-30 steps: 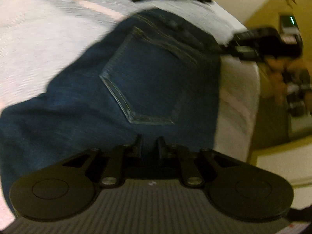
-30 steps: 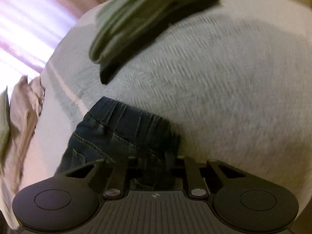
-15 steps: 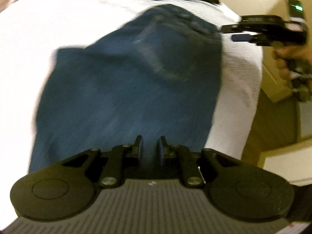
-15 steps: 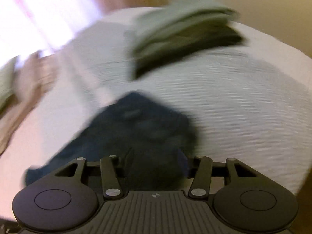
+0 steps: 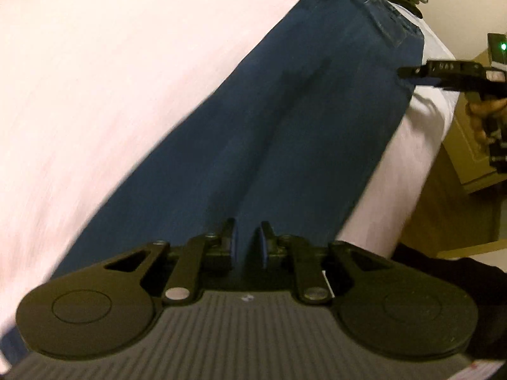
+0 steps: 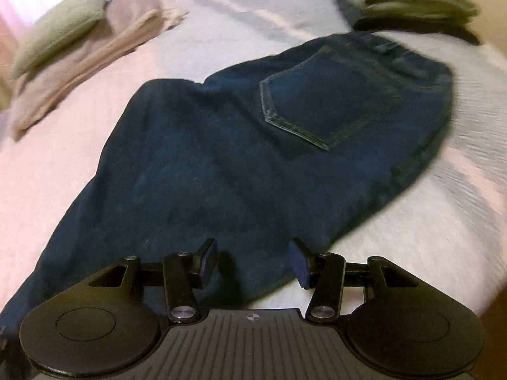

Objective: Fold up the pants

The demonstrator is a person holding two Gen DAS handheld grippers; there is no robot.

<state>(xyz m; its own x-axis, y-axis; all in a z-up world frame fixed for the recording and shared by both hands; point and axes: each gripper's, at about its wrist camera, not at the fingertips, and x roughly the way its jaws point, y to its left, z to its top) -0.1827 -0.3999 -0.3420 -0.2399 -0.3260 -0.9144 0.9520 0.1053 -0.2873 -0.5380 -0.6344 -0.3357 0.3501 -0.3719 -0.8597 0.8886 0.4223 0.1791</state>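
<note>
Dark blue jeans (image 6: pixel 221 158) lie flat on a pale bedspread (image 6: pixel 443 221), back pocket (image 6: pixel 317 104) up and waistband at the far right. My right gripper (image 6: pixel 253 259) is open and hovers just above the near edge of the jeans, holding nothing. In the left wrist view the jeans (image 5: pixel 285 126) stretch away as a long strip, and a crease runs down into my left gripper (image 5: pixel 247 243), whose fingers are nearly closed with denim between them. The right gripper (image 5: pixel 443 74) also shows beside the waistband, held by a hand (image 5: pixel 484 110).
A stack of folded green and dark clothes (image 6: pixel 408 6) sits just beyond the waistband. A green pillow (image 6: pixel 60 25) and a beige blanket (image 6: pixel 79 63) lie at the far left. The bed edge and wooden furniture (image 5: pixel 459 196) are on the right.
The right gripper let go of the waistband, opened and drew back, so the whole garment shows. The left gripper pulled away from the pocket area, and the jeans now stretch out long.
</note>
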